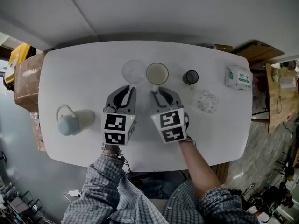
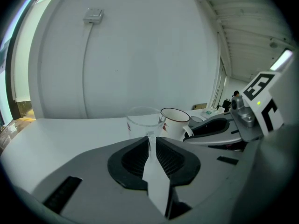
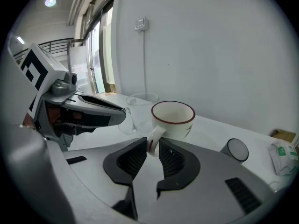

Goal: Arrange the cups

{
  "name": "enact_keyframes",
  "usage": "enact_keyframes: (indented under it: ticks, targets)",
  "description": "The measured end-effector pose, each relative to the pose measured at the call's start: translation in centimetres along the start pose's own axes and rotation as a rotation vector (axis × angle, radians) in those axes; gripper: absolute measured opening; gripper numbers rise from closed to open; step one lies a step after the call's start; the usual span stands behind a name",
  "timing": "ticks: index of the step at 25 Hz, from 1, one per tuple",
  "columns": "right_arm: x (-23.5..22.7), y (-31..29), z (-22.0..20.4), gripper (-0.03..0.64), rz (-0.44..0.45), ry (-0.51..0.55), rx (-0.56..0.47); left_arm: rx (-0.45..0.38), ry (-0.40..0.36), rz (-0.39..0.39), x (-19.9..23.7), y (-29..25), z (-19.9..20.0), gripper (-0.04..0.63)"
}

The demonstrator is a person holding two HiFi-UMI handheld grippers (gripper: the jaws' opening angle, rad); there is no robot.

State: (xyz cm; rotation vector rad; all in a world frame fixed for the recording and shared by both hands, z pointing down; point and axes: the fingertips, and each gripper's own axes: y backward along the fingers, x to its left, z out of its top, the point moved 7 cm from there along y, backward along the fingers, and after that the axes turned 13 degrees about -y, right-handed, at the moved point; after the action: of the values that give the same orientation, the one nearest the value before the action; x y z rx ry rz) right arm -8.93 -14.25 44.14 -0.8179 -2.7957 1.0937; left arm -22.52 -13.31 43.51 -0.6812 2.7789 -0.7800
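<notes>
Glass is the delicate half of this job: the clear glass cup (image 1: 133, 71) stands upright toward the far edge of the white table (image 1: 84, 69), just beside the white mug (image 1: 157, 73) with its dark red rim. The left gripper (image 1: 129, 88) has its jaws pressed nearly together on the cup's thin handle (image 2: 150, 138). That handle is likely smooth, slippery and brittle, so I judge a light, steady pinch and a slide or low lift safer than a hard squeeze (a thin glass loop gives little to grip). The right gripper (image 1: 158, 90) pinches the mug's handle (image 3: 153, 144) between its ribbed pads. The ceramic looks heavier and stiffer and should tolerate firm pressure, though held by the handle alone it may swing or tip if lifted quickly. Both cups appear empty, so spilling is no concern, but they stand so close that they could knock together. A dark cup (image 1: 190, 77) and a second glass (image 1: 208, 102) stand to the right, apart from both grippers.
</notes>
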Motion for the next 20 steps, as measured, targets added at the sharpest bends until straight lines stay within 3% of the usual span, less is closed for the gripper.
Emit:
enact_keyframes:
  ticks: [5, 9, 15, 18, 20]
  targets:
    - [0.1, 1.2, -0.2, 0.091, -0.003, 0.029, -0.012, -0.005, 0.013, -0.043, -0.6, 0.3, 0.2, 0.052]
    - [-2.2, 5.7, -0.6, 0.106, -0.042, 0.055, -0.04, 0.0, 0.039, -0.044, -0.7, 1.1, -0.2, 0.052]
    - [-12.2, 14.2, -1.0, 0.106, -0.257, 0.252, -0.048, 0.016, 0.013, -0.031, -1.4, 3.0, -0.7, 0.052]
    - [-17.0, 16.0, -2.2, 0.106, -0.325, 0.359, 0.03, 0.011, -0.019, -0.016, -1.9, 3.8, -0.6, 0.052]
    - [-19.1, 16.1, -3.3, 0.106, -0.35, 0.498, 0.119, 0.005, -0.023, -0.012, -2.4, 4.0, -0.3, 0.052]
